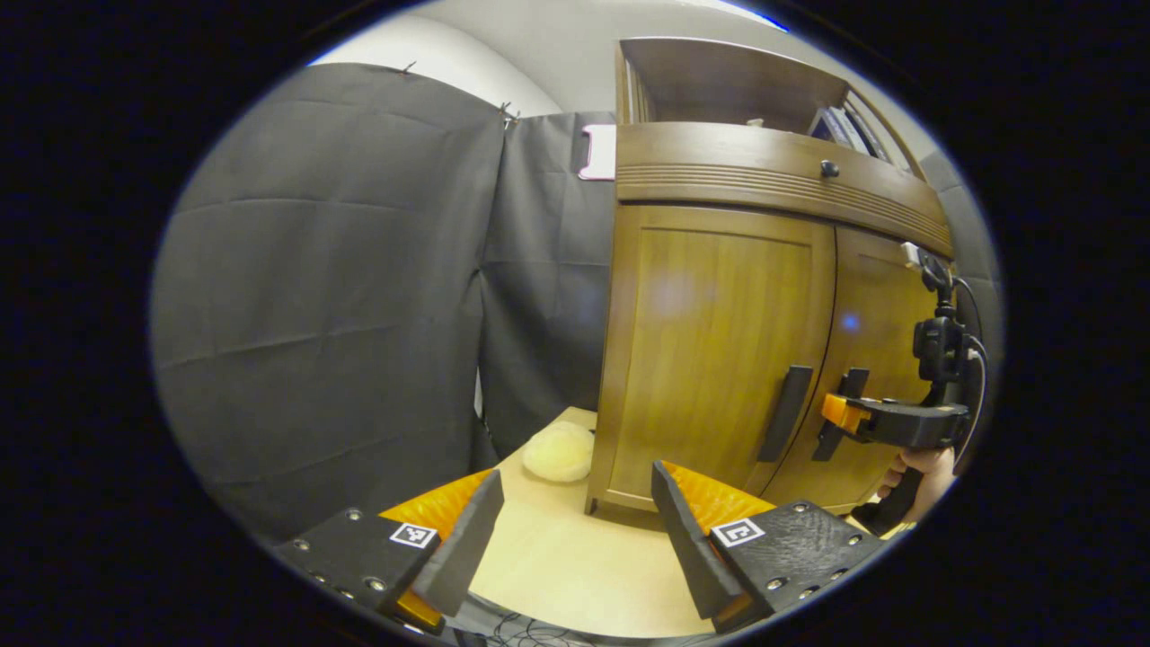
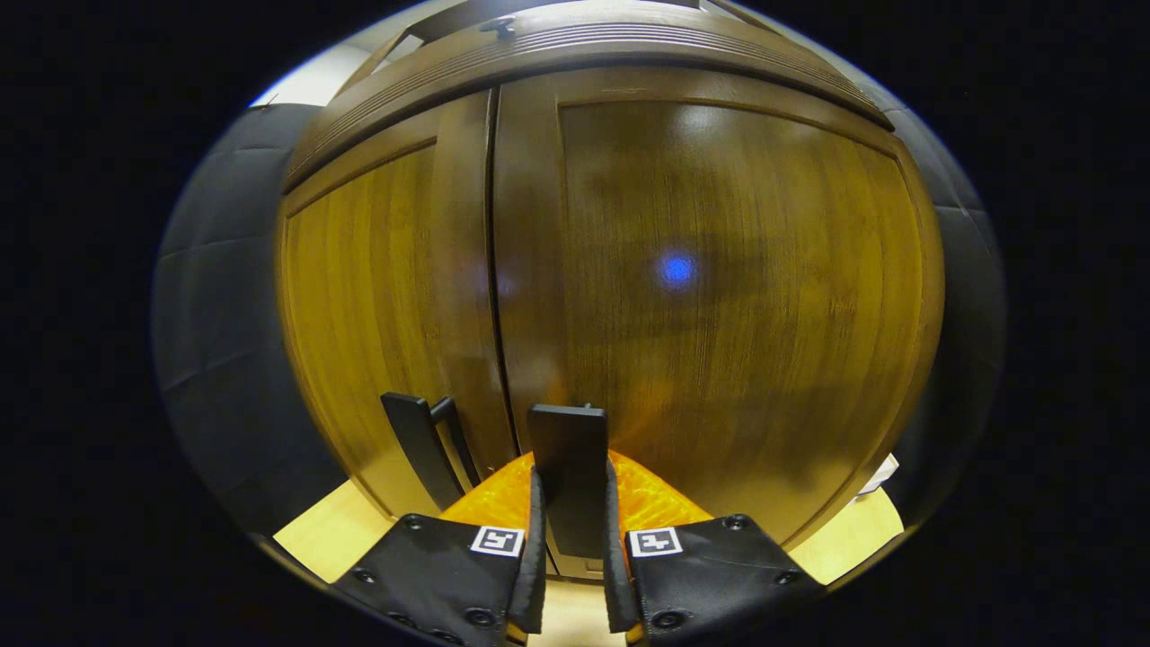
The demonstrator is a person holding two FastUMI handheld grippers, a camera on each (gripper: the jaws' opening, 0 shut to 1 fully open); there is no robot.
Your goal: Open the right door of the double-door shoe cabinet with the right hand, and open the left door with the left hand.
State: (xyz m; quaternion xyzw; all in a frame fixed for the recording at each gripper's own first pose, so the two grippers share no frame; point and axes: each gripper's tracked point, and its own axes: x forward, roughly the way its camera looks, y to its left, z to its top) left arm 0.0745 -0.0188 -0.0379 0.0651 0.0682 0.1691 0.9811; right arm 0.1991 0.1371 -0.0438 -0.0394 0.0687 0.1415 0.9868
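Note:
The wooden shoe cabinet [image 1: 773, 180] stands on a pale table, right of centre in the left gripper view, with both doors closed. The left door [image 1: 710, 341] has a dark vertical handle [image 1: 784, 413]. My right gripper [image 1: 840, 412], held by a hand [image 1: 925, 467], is at the right door's handle [image 1: 844, 386]. In the right gripper view, my right gripper [image 2: 572, 485] is shut on the right door's handle [image 2: 568, 449], and the left door's handle [image 2: 418, 449] is just to its left. My left gripper [image 1: 575, 539] is open, well short of the cabinet, with nothing between its fingers.
A pale round soft thing [image 1: 559, 452] lies on the light wooden table [image 1: 557, 566] by the cabinet's left corner. Above the doors is a drawer with a dark knob [image 1: 828, 168], and above that an open shelf. Black cloth hangs to the left.

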